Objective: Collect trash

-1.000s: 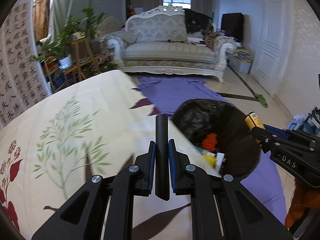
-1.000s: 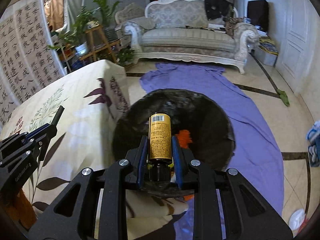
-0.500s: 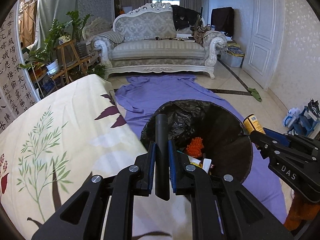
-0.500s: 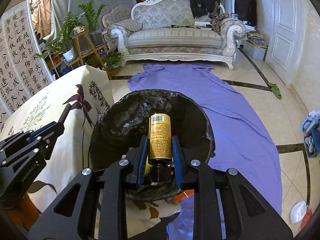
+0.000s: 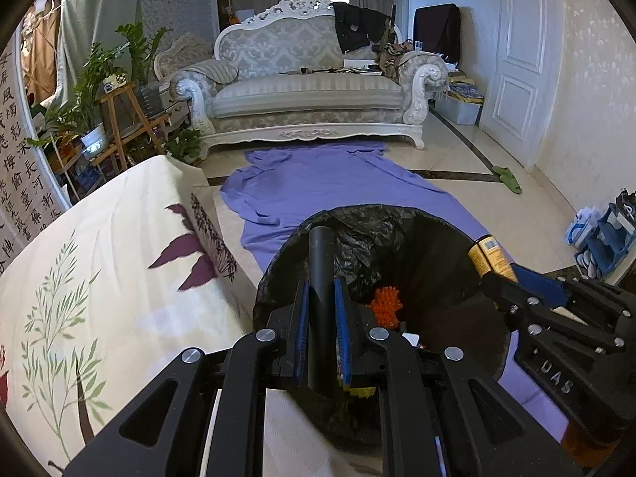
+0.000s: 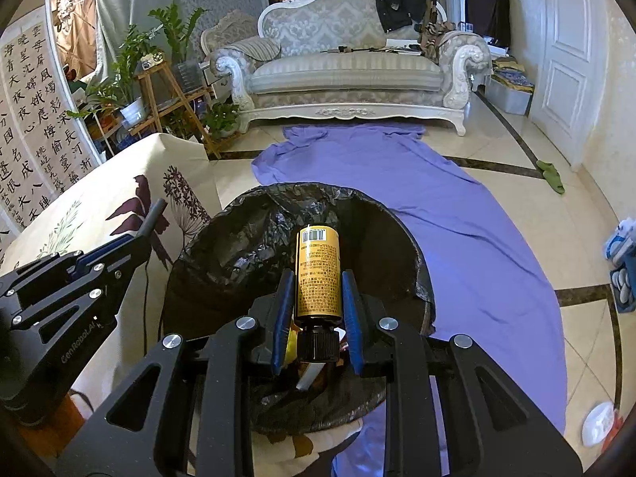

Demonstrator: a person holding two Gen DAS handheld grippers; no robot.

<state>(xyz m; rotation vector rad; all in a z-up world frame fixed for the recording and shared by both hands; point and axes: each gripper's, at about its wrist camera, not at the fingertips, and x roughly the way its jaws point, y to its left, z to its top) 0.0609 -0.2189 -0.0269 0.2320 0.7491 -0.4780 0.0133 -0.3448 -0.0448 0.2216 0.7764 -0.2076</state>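
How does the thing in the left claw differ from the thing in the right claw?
The black tube is plain, dark and slim; the yellow bottle is fatter, with a printed label and barcode. The tube ends in a plain open end, while the bottle has a black screw cap. Both are clamped in a gripper, left gripper, right gripper, above the black-lined bin.

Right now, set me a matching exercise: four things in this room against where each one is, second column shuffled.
Things:
1. black tube
2. yellow bottle
3. purple sheet
4. orange scrap

Places:
A. spread on the floor in front of the sofa
B. clamped in the left gripper
C. lying inside the bin bag
D. clamped in the right gripper

Pairs: 1-B, 2-D, 3-A, 4-C
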